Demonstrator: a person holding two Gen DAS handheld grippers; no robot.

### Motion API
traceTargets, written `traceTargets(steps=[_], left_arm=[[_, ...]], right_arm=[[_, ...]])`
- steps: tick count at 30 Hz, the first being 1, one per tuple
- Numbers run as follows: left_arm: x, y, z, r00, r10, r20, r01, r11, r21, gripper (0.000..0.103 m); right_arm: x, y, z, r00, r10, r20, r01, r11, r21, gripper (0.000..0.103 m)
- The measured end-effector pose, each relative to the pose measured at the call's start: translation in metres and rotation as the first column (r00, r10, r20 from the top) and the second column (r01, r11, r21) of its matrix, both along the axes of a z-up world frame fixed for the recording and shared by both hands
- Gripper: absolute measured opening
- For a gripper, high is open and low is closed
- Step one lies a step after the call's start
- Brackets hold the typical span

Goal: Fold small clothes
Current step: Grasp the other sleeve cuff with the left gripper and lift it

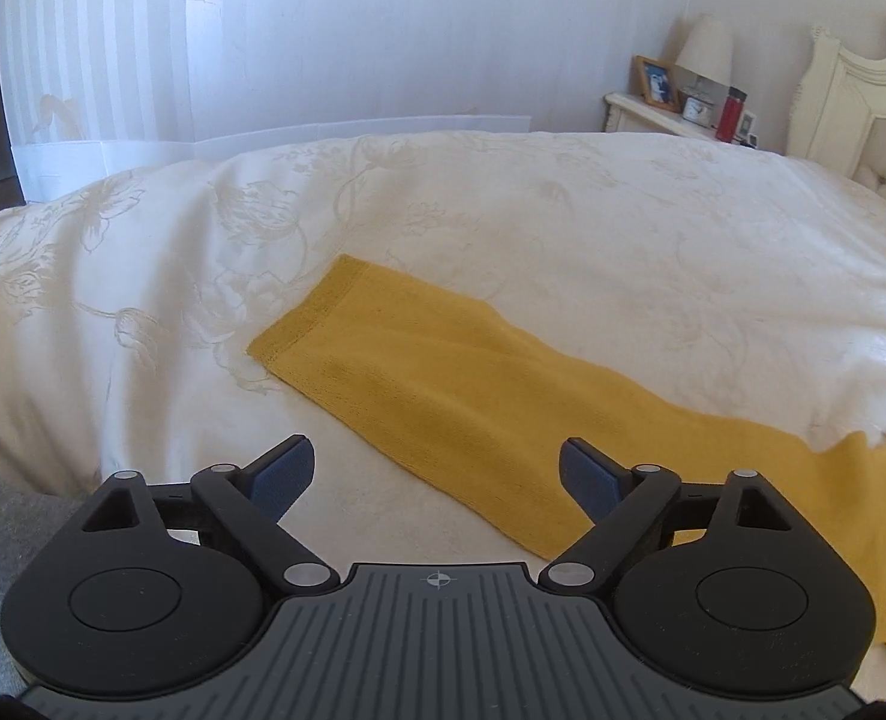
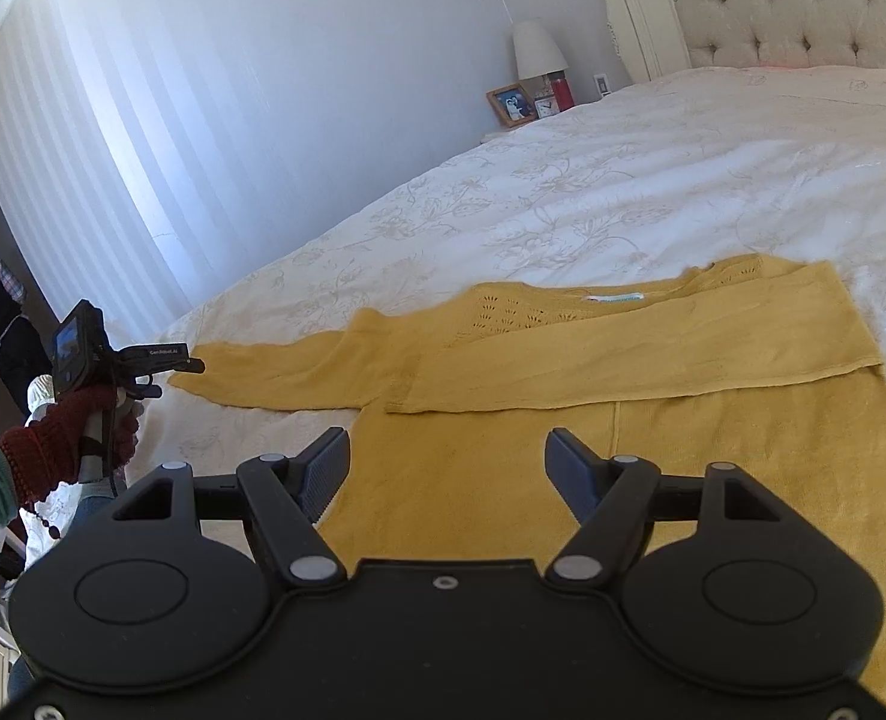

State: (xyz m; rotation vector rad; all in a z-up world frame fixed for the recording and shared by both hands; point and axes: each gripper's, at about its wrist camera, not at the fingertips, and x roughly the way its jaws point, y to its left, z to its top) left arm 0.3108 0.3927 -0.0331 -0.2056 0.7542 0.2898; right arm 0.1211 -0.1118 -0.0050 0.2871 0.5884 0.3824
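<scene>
Mustard-yellow knitted sweater [image 2: 652, 420] is lying flat on the cream floral bedspread [image 2: 562, 192] of a bed, its body spread toward the right and its neckline with a pale label facing the far side. At the left of the right wrist view, a person's hand in a dark red knitted glove [image 2: 77, 426], with a green sleeve behind it, is holding the left claw [image 2: 194, 367] just beside the cuff of the sweater's one outstretched sleeve [image 1: 443, 384], without touching it. In the left wrist view that claw's blue-padded fingers [image 1: 281, 477] are standing wide apart with nothing between them, hovering over the bedspread and the near edge of the sleeve. Moving right, the other sleeve [image 2: 640, 354] is lying folded across the chest, its cuff pointing left. The right claw [image 2: 447, 468] is hovering over the sweater's lower body, its fingers apart and gripping nothing. Beyond, a white lamp [image 2: 537, 51], a framed photo [image 2: 511, 103] and a red bottle [image 2: 561, 91] are sitting by the tufted cream headboard [image 2: 802, 6].
</scene>
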Motion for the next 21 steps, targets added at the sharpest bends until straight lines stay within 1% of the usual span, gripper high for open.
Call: traceTargets(steps=[5,7,12,16,17,18,20,21], left_arm=[[0.013,0.016,-0.016,0.999,0.036,-0.02,-0.036,0.999,0.014,0.089],[0.015,0.021,-0.022,0.999,0.052,-0.009,-0.052,0.999,-0.002,0.089],[0.022,0.036,-0.029,0.994,0.106,0.037,-0.103,0.991,-0.083,0.09],[0.03,0.04,-0.028,0.989,0.134,0.056,-0.128,0.987,-0.092,0.089],[0.032,0.039,-0.027,0.989,0.135,0.061,-0.129,0.987,-0.091,0.083],[0.032,0.037,-0.025,0.989,0.126,0.073,-0.12,0.989,-0.082,0.049],[0.035,0.032,-0.02,0.992,0.114,0.062,-0.111,0.992,-0.056,0.006],[0.036,0.029,-0.016,0.994,0.085,0.064,-0.081,0.995,-0.063,0.006]], right_arm=[[0.009,0.005,-0.009,1.0,0.004,-0.019,-0.004,1.0,-0.001,0.075],[0.013,0.006,-0.013,1.0,-0.001,-0.028,0.001,1.0,0.003,0.075],[0.02,0.01,-0.019,0.999,-0.006,-0.041,0.007,1.0,0.003,0.075],[0.024,0.013,-0.024,0.999,-0.009,-0.051,0.008,1.0,-0.011,0.075],[0.025,0.014,-0.025,0.999,-0.01,-0.053,0.01,1.0,-0.014,0.075],[0.025,0.014,-0.026,0.998,-0.013,-0.055,0.012,1.0,-0.017,0.075],[0.026,0.015,-0.028,0.998,-0.019,-0.058,0.018,1.0,-0.024,0.075],[0.025,0.014,-0.028,0.998,-0.021,-0.06,0.019,0.999,-0.026,0.075]])
